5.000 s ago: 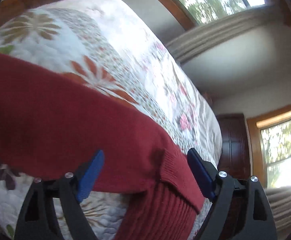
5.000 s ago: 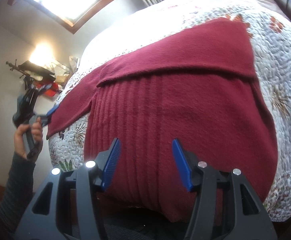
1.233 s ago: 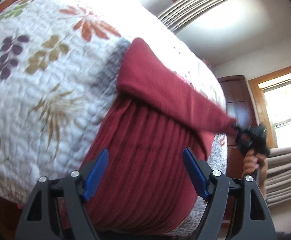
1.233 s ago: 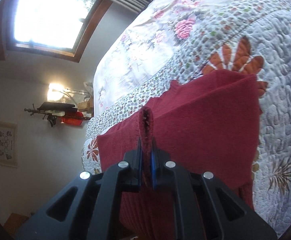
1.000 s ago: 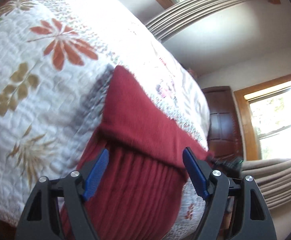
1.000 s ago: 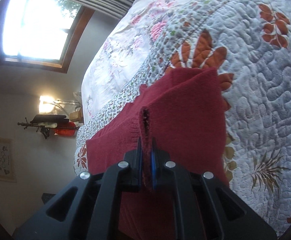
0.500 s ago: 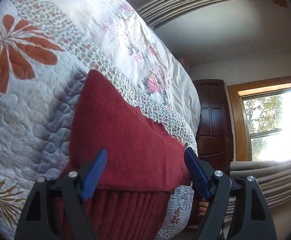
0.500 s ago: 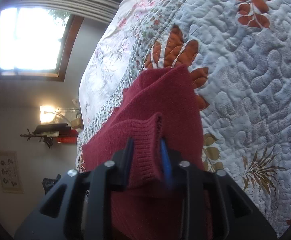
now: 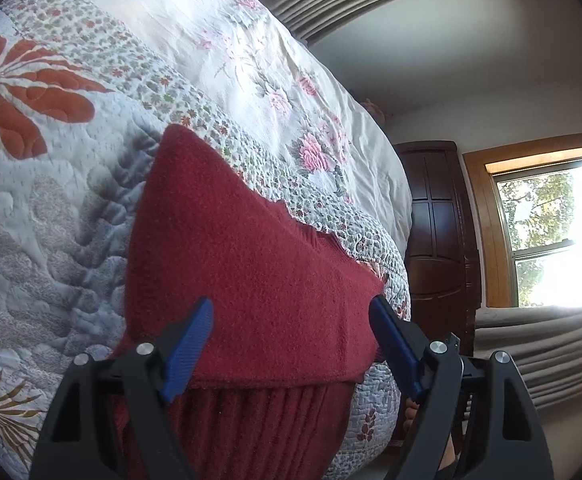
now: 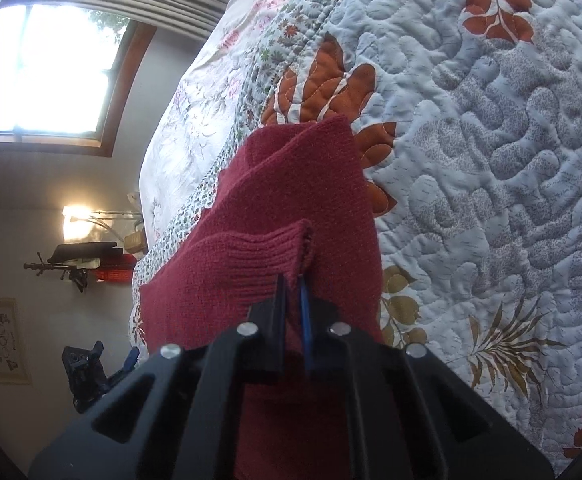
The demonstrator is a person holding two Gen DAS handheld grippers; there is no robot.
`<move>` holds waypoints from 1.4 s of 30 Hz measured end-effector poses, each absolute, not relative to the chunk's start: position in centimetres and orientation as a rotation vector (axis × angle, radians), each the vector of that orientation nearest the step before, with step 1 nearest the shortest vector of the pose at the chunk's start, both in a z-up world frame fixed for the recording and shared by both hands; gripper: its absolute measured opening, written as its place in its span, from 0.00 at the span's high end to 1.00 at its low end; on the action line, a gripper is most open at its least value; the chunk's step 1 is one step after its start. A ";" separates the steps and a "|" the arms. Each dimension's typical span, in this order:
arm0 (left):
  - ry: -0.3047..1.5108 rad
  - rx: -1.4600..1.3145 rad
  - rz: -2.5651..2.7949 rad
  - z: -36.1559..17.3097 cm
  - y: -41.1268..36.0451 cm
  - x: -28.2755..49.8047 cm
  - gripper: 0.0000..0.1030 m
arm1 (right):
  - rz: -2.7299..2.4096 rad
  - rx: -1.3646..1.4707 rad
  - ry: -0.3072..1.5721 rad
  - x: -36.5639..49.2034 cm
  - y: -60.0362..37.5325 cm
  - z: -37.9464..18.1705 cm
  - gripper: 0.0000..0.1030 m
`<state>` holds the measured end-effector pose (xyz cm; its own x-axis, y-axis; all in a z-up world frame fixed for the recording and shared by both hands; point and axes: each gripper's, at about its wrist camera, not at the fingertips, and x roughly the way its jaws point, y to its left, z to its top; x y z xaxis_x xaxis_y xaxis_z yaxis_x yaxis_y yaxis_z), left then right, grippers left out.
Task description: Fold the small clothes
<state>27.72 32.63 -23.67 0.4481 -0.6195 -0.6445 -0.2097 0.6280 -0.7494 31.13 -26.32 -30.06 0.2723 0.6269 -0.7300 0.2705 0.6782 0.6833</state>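
A dark red knit sweater lies on the quilted bed, its ribbed body hanging over the bed's edge and a flap folded across the top. My left gripper is open, its blue pads either side of the folded flap and not touching it. In the right wrist view the sweater runs away from me. My right gripper is shut on the ribbed sleeve cuff, which it holds up over the sweater. The left gripper shows small at the lower left.
The floral quilt spreads wide to the right of the sweater. A dark wooden wardrobe and a window stand beyond the bed's end. A lit lamp and a shelf are on the far wall. Part of a hand shows below the bed edge.
The right gripper carried the sleeve cuff inward over the sweater; its jaws widened briefly half a second ago and are narrow again. The left gripper moved closer over the folded flap, staying open.
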 end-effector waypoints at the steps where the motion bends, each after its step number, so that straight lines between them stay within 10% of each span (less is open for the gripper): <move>1: 1.113 -0.893 -0.301 -23.8 32.5 27.7 0.22 | 0.277 0.851 1.306 31.1 -26.3 -29.8 0.95; 24: 1.208 -0.866 -0.287 -26.9 31.9 28.7 0.20 | 0.261 0.787 1.332 30.1 -23.5 -32.0 0.82; 32: 1.191 -0.809 -0.312 -25.4 31.1 26.6 0.16 | 0.400 0.726 1.302 28.9 -20.3 -29.6 0.62; 36: 1.249 -0.782 -0.284 -27.8 30.8 26.2 0.22 | 0.375 0.707 1.355 29.1 -19.7 -31.7 0.72; 40: 1.132 -0.816 -0.320 -23.1 32.5 22.4 0.12 | 0.436 0.700 1.286 26.8 -21.8 -28.4 0.32; 42: 1.104 -0.787 -0.304 -21.8 33.9 18.5 0.03 | 0.492 0.697 1.298 24.6 -23.2 -27.9 0.29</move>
